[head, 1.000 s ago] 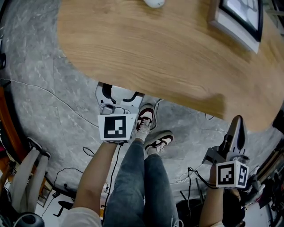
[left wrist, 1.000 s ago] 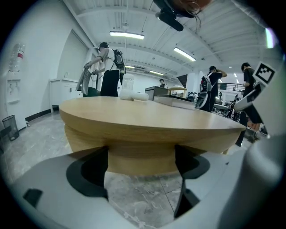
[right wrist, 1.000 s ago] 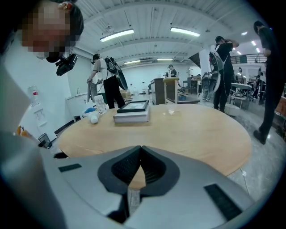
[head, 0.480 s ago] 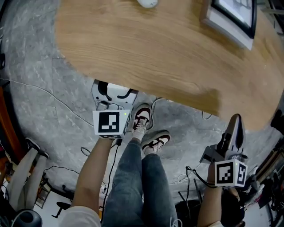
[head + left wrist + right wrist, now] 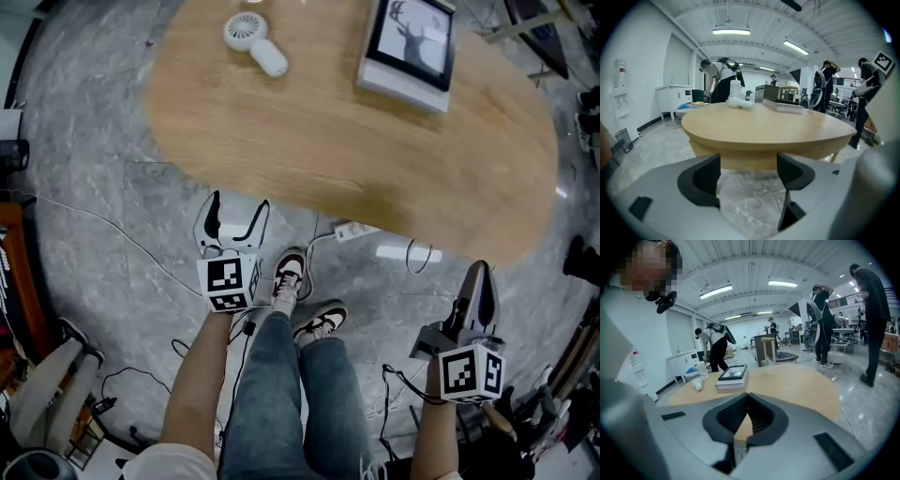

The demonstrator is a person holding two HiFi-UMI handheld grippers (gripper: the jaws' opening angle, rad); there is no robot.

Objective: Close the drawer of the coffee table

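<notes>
The oval wooden coffee table (image 5: pixel 347 141) fills the top of the head view, and both grippers hang short of its near edge, over the floor. In the left gripper view the table's apron (image 5: pixel 764 157) looks flush apart from one thin vertical seam at the right. No drawer stands out in any view. My left gripper (image 5: pixel 240 202) (image 5: pixel 748 176) points at the apron. Its jaws have just been closing, they still stand apart, and nothing is between them. My right gripper (image 5: pixel 478 281) (image 5: pixel 747 401) is shut on nothing, its tip aimed over the tabletop (image 5: pixel 797 385).
A white hand fan (image 5: pixel 253 42) and a framed picture on a flat box (image 5: pixel 408 47) lie on the table's far side. A power strip (image 5: pixel 352 230) and cables lie on the marble floor under the near edge. My shoes (image 5: pixel 305 300) stand between the grippers. People stand beyond the table.
Both grippers have drawn back from the table's near edge and risen. The head view now takes in the whole tabletop, with the fan and the picture. The left jaws stand narrower.
</notes>
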